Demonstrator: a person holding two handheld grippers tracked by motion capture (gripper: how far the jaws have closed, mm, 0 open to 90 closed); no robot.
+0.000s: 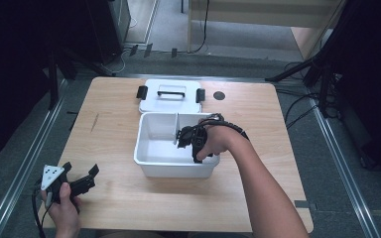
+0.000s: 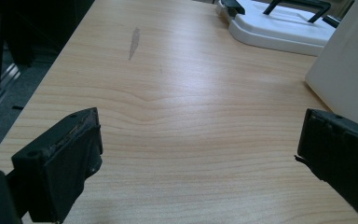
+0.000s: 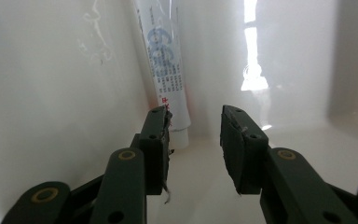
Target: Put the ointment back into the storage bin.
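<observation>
Right gripper (image 3: 195,140) sat inside the white bin (image 1: 149,157), jaws slightly parted with nothing between them; the toothpaste tube (image 3: 165,70) leaned upright against the wall just beyond. Withdrawing carelessly could topple it

Wooden table (image 1: 129,208); grey floor (image 1: 347,178); dark surroundings.

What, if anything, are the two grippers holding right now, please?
Nothing. The right gripper is inside the white box, its jaws apart just short of the tube; the left gripper is open over the table.
</observation>
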